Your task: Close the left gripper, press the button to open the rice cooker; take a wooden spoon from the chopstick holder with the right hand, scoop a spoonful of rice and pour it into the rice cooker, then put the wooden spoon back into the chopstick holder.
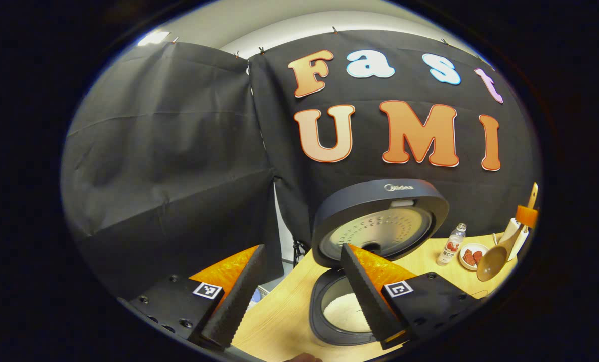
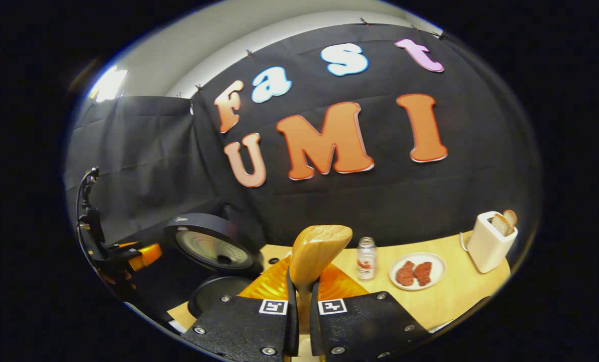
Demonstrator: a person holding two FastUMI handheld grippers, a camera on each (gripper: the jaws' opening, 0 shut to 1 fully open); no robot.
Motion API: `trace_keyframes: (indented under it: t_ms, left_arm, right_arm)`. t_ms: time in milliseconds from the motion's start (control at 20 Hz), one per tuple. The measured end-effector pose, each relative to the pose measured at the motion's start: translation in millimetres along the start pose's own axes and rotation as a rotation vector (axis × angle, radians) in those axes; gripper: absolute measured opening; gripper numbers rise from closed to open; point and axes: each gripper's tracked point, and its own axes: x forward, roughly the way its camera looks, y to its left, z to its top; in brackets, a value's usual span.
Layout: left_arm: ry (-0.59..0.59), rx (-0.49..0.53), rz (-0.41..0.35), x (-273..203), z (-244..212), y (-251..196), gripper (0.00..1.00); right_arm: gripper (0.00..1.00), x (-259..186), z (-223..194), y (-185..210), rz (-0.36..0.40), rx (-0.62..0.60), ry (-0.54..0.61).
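The dark rice cooker [image 1: 379, 221] stands open with its lid tipped up, and white rice [image 1: 347, 311] lies in its pot. My left gripper [image 1: 302, 301] hangs open just above and in front of the pot, holding nothing. My right gripper [image 2: 303, 306] is shut on the handle of the wooden spoon [image 2: 319, 251], whose bowl points forward above the table. In the left gripper view the wooden spoon [image 1: 495, 259] hovers at the far right, bowl tilted down. In the right gripper view the open rice cooker [image 2: 211, 246] is at the left, with the left gripper [image 2: 133, 256] beside it.
On the wooden table [image 2: 455, 301] stand a small bottle [image 2: 366, 258], a white plate [image 2: 432, 281] with two red pieces, and a white toaster [image 2: 488, 246] with bread in it. The bottle [image 1: 451, 245] and plate [image 1: 464, 262] sit right of the cooker. Black cloth walls close in the booth.
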Motion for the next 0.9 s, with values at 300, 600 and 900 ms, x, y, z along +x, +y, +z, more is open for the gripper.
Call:
trace_keyframes:
  t_ms: [300,600,900]
  left_arm:
    - [-0.034,0.026,-0.020,-5.1,25.1,-37.5,1.00]
    - [-0.053,0.051,-0.034,-9.7,43.8,-67.4,0.99]
    - [-0.095,0.040,-0.029,-7.5,76.2,-81.3,1.00]
  right_arm:
    - [0.08,-59.7,-26.0,-131.0,-0.234,0.086,0.029]
    - [0.08,-97.3,-39.3,-197.6,-0.369,0.128,0.046]
    - [0.08,-116.2,-95.0,-229.7,-0.415,0.179,0.128]
